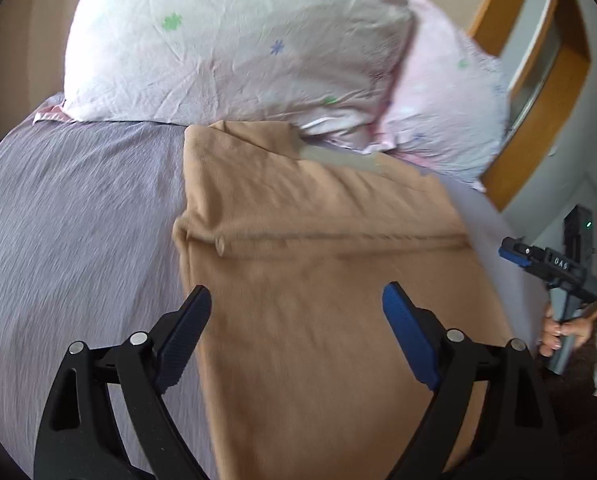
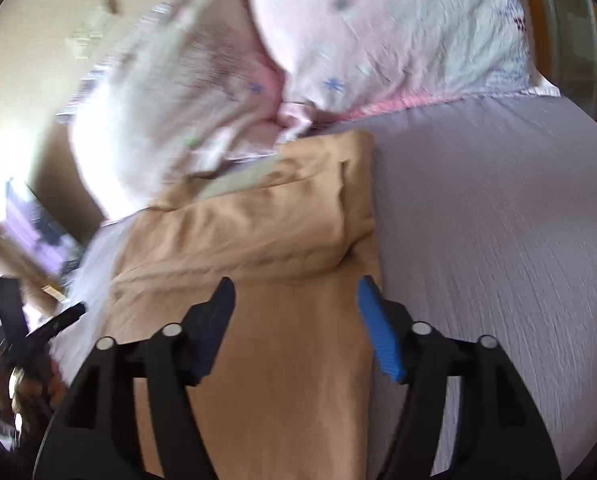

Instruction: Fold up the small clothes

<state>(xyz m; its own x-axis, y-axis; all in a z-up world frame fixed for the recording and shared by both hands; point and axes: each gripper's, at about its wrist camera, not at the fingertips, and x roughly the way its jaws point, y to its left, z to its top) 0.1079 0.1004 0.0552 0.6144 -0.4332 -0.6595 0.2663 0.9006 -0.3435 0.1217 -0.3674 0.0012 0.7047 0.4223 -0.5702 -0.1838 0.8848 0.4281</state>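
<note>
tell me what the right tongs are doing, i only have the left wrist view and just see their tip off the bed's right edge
Observer: The right tongs are open and empty, over the tan garment.
Operator: which part of it are they over
Observer: They are above its right-hand side; the right fingertip lines up with the garment's edge, where the lavender sheet begins.
Operator: anything folded on that side
Observer: Yes, just ahead of the tongs a folded-over layer forms a thick ridge across the garment.
Operator: what's beyond the ridge
Observer: The garment's far end reaches the floral pillows. The view is motion-blurred, so finer detail is unclear.
</note>
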